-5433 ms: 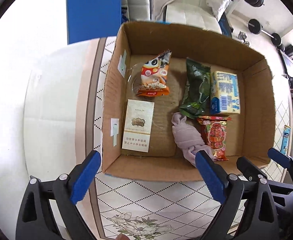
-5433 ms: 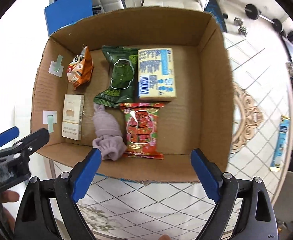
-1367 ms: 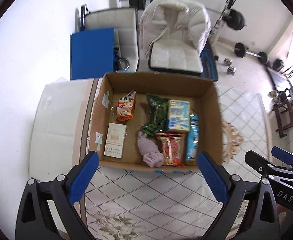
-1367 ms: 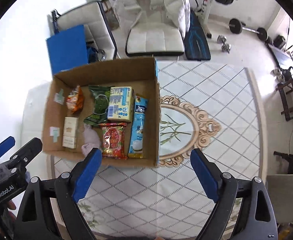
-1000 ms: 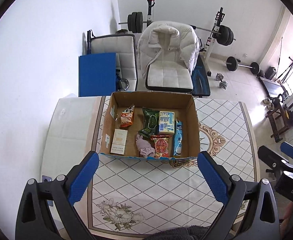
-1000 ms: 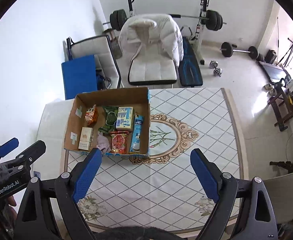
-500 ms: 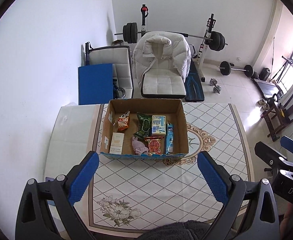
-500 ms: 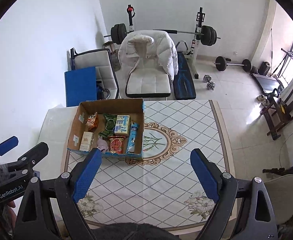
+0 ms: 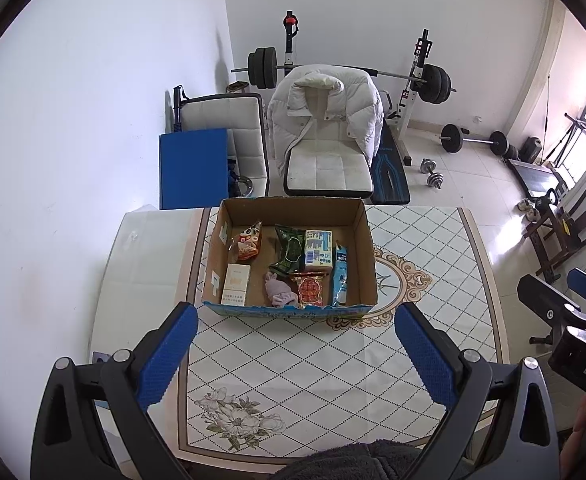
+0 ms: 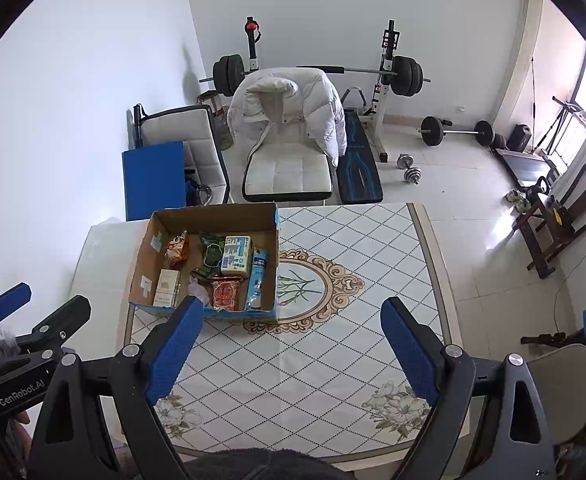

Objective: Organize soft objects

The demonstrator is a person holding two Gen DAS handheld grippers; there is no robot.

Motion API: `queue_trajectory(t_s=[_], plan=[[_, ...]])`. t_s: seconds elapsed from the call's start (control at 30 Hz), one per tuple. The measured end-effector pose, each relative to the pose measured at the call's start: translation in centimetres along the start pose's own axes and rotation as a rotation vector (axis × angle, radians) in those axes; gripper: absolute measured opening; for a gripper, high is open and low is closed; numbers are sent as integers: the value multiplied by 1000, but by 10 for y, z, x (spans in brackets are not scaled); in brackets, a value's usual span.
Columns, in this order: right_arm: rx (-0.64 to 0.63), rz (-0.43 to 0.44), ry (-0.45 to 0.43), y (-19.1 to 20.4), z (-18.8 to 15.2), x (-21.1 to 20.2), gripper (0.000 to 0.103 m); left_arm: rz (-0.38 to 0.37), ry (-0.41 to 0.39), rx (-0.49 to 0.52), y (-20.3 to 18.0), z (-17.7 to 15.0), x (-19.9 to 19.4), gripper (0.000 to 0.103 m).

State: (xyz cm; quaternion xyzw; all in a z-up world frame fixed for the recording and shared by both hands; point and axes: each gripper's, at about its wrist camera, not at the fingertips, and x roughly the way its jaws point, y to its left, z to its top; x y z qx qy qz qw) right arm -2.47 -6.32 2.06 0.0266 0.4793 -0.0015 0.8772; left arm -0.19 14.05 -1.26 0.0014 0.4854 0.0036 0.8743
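Observation:
An open cardboard box (image 9: 367,258) stands on the patterned table (image 9: 301,364); it also shows in the right wrist view (image 10: 145,276). Inside lie an orange snack bag (image 9: 248,243), a green packet (image 9: 289,256), a yellow-blue pack (image 9: 318,251), a blue tube pack (image 9: 340,276), a red packet (image 9: 311,289), a white carton (image 9: 236,285) and a mauve cloth (image 9: 279,294). My left gripper (image 9: 295,354) and right gripper (image 10: 291,346) are both open and empty, held high above the table's near side.
A white chair with a puffy jacket (image 9: 327,128) stands behind the table. A blue board (image 9: 193,168) leans by the wall. A barbell rack (image 9: 353,76) and dumbbells (image 9: 431,170) are on the floor. A dark wooden chair (image 9: 569,224) is at right.
Both grippers have risen and pulled far back from the box, so the whole table and room show. The blue tube pack, once on the table at right, lies in the box.

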Motion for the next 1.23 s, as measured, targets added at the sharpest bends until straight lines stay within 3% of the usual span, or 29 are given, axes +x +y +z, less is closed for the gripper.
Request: queue_trajectory(t_s=[1.23], plan=[[-16,-21,-11,-1,3,-5,92,-7,-5,-18,7,3,-4,101]])
